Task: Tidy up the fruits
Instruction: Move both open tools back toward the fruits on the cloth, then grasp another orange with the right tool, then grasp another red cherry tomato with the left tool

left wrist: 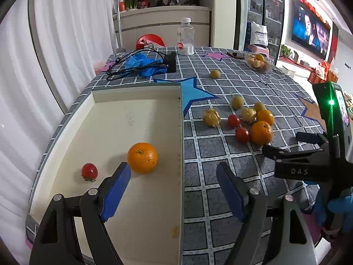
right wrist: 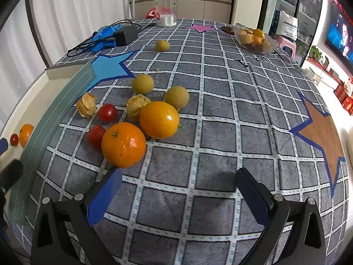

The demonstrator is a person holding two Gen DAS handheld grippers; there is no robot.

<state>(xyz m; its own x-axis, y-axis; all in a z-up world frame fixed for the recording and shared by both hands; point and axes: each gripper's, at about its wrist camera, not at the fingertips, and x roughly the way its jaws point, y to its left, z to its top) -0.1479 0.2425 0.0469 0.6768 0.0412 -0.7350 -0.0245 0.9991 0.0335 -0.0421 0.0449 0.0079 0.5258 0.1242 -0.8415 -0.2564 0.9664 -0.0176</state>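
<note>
A white tray (left wrist: 110, 119) lies at the table's left and holds a tangerine (left wrist: 142, 158) and a cherry tomato (left wrist: 89, 171). My left gripper (left wrist: 173, 174) hangs open over the tray's right wall, nothing between its blue pads. On the checked cloth lies a cluster of fruit: a big tangerine (right wrist: 123, 144), a smooth orange fruit (right wrist: 159, 119), two cherry tomatoes (right wrist: 107, 112), husked physalis (right wrist: 86, 105) and yellow-green fruits (right wrist: 142, 84). My right gripper (right wrist: 178, 182) stands open just in front of the big tangerine, touching nothing. It also shows at the right of the left wrist view (left wrist: 284, 145).
A glass bowl (right wrist: 256, 38) of fruit sits at the far right. A lone yellow-green fruit (right wrist: 162, 45) lies mid-table. At the back stand a plastic bottle (right wrist: 166, 6), a black charger with cables (right wrist: 124, 35) and blue gloves (left wrist: 143, 63). The cloth's right half is bare.
</note>
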